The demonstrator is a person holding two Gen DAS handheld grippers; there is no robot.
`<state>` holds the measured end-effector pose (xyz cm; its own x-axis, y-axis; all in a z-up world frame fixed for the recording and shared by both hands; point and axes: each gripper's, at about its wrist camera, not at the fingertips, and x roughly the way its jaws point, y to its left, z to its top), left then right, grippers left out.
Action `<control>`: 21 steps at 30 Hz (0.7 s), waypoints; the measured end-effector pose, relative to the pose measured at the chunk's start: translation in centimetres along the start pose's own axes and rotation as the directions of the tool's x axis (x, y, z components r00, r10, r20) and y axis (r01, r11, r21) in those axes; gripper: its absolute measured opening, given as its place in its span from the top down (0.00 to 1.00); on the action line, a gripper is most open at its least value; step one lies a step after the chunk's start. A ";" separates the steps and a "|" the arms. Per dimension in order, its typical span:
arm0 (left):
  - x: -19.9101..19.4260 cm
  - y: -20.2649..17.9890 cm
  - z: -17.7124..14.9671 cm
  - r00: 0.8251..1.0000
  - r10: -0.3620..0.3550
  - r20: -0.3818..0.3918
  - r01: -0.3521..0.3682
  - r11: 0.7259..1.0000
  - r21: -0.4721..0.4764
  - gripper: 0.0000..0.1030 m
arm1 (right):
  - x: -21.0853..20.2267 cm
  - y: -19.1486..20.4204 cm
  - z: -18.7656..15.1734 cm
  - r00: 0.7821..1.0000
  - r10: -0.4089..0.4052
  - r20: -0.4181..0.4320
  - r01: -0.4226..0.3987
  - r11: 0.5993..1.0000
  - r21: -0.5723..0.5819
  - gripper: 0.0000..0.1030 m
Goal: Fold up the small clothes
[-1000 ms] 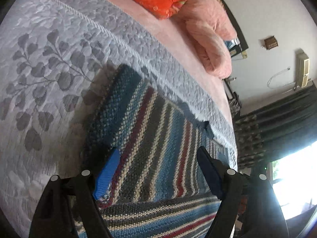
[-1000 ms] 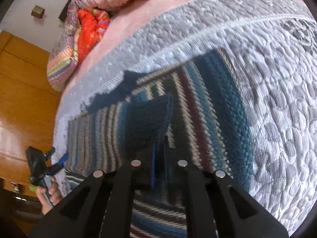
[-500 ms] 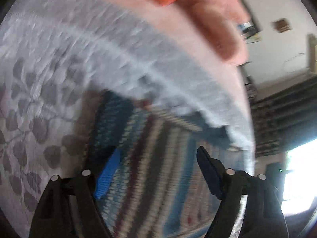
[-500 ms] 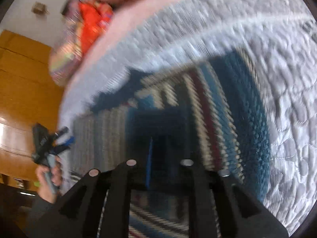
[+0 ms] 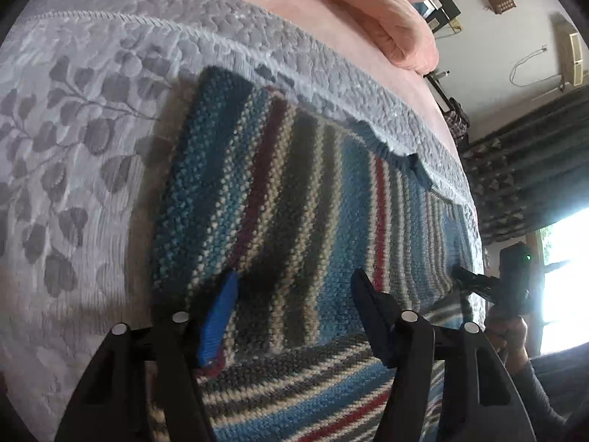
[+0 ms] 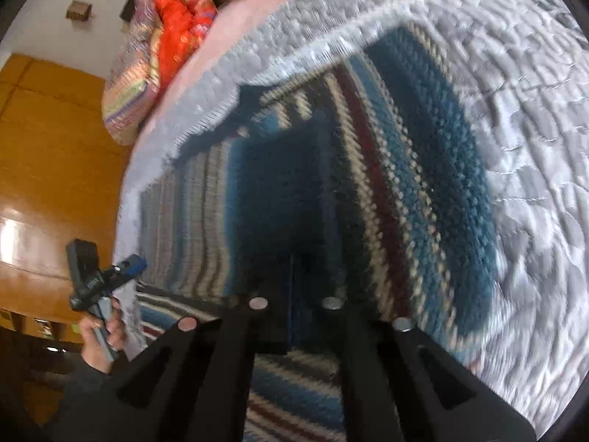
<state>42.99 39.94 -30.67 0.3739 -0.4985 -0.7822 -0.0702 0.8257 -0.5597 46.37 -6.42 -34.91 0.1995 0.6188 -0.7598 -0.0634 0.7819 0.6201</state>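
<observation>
A striped knitted sweater (image 5: 294, 191) in blue, grey, cream and dark red lies flat on a grey quilted bedspread (image 5: 92, 147). My left gripper (image 5: 294, 313) hovers open over its near edge, with nothing between the blue pad and the black finger. In the right wrist view the sweater (image 6: 412, 184) fills the middle, and my right gripper (image 6: 291, 287) is shut on a raised dark blue fold of it. Each gripper shows in the other's view, held by a hand: the right gripper (image 5: 464, 280) at the sweater's far side, the left gripper (image 6: 121, 269) off its left edge.
A pink blanket (image 5: 386, 11) and an orange and striped bundle (image 6: 173, 25) lie further up the bed. A wooden wardrobe (image 6: 48, 147) stands on one side, dark curtains (image 5: 526, 184) and a bright window (image 5: 563, 276) on the other. Leaf-patterned quilt surrounds the sweater.
The left gripper has swung during a blurred motion and now looks across more of the sweater, still open. The right gripper stays shut on the dark fold and sits closer to the sweater.
</observation>
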 end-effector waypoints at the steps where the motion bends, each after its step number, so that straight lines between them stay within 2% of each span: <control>1: -0.8 -0.2 -0.3 0.999 -0.034 0.009 0.034 0.999 -0.010 0.36 | -1.2 0.3 -0.5 1.000 -0.003 0.017 0.003 1.000 -0.008 0.93; 2: -1.9 -0.5 -1.2 0.996 -0.081 0.023 0.081 0.997 -0.016 0.35 | -2.5 0.2 -1.1 0.999 0.003 0.038 -0.003 1.000 -0.007 0.93; 4: -3.0 -0.7 -3.1 0.995 -0.097 0.020 0.097 0.995 -0.005 0.29 | -4.5 -1.2 -2.1 0.997 0.003 0.073 -0.005 1.000 0.024 0.93; 5: -2.8 -0.5 -3.9 0.997 -0.079 0.005 0.079 0.997 0.006 0.29 | -4.8 -1.9 -2.4 0.997 -0.018 0.080 0.015 0.999 0.035 0.93; 7: -1.8 0.2 -5.0 1.000 -0.010 -0.022 0.011 1.000 0.004 0.29 | -3.9 -4.0 -2.3 0.996 -0.064 0.061 0.058 0.995 0.086 1.00; 9: -1.2 1.2 -5.8 1.000 -0.017 -0.010 0.016 0.999 -0.036 0.29 | -2.9 -4.6 -2.7 0.997 -0.067 0.041 0.062 0.993 0.099 1.00; 11: -2.0 0.8 -6.2 1.000 -0.012 -0.013 0.011 0.998 -0.064 0.28 | -3.7 -3.7 -3.0 0.997 -0.053 0.053 0.047 0.994 0.095 0.93; 14: -4.3 0.1 -8.3 0.997 -0.070 -0.024 0.068 0.994 -0.088 0.27 | -6.7 -2.0 -4.8 0.997 -0.024 0.075 0.018 0.996 0.082 0.88; 17: -7.5 -0.1 -12.9 0.990 -0.124 -0.070 0.116 0.987 -0.112 0.22 | -9.6 -1.8 -10.0 0.999 -0.032 0.021 0.030 0.995 0.094 0.70; 18: -8.1 0.1 -13.8 0.988 -0.124 -0.087 0.113 0.986 -0.120 0.22 | -10.5 -2.1 -11.7 0.999 -0.043 0.003 0.043 0.994 0.099 0.62; 19: -9.1 0.6 -16.1 0.986 -0.118 -0.121 0.101 0.985 -0.137 0.22 | -11.3 -2.7 -13.8 0.998 -0.059 -0.022 0.061 0.992 0.110 0.57; 21: -10.2 1.7 -18.8 0.982 -0.101 -0.163 0.074 0.984 -0.161 0.22 | -12.6 -3.9 -18.2 0.993 -0.095 -0.063 0.103 0.985 0.140 0.57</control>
<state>21.69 41.44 -28.74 0.2235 -0.6154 -0.7558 -0.1897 0.7332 -0.6531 26.27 -15.87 -31.32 0.1429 0.5450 -0.8262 0.0950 0.8233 0.5596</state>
